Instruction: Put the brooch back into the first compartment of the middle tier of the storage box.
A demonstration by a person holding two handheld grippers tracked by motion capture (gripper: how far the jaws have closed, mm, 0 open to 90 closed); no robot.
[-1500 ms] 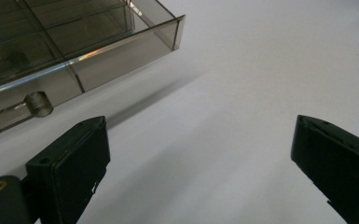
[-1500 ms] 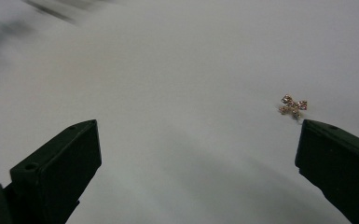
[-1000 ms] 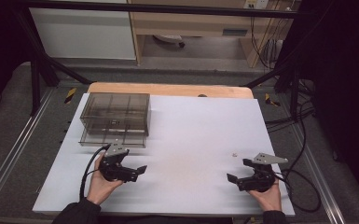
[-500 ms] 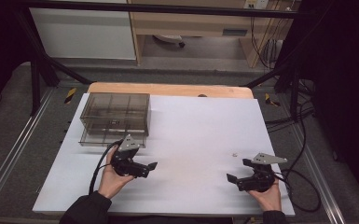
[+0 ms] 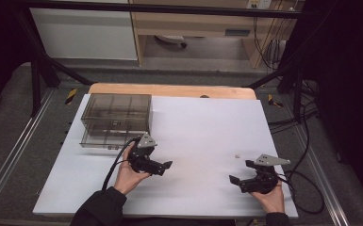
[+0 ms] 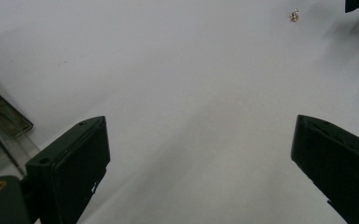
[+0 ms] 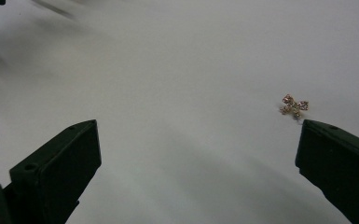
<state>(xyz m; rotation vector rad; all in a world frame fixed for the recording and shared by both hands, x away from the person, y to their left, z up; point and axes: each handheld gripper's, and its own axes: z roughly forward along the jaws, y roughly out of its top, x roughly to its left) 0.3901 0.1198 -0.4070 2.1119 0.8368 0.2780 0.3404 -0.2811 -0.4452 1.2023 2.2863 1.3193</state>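
Observation:
A tiny gold, stone-set charm lies on the white table sheet, right of centre. It appears far off at the top right of the left gripper view as the charm, and close by as the charm just ahead of the right-hand jaw in the right gripper view. My right gripper rests open a little nearer than the charm, jaws pointing left. My left gripper is open and empty, aimed right, just in front of the smoky clear drawer box.
The drawer box's corner lies at the left of the left gripper view. Black cables trail off the table's right edge. A wooden tabletop strip borders the sheet at the back.
My left gripper has moved forward and to the right, toward the front corner of the drawer box. The right gripper and the charm have stayed put.

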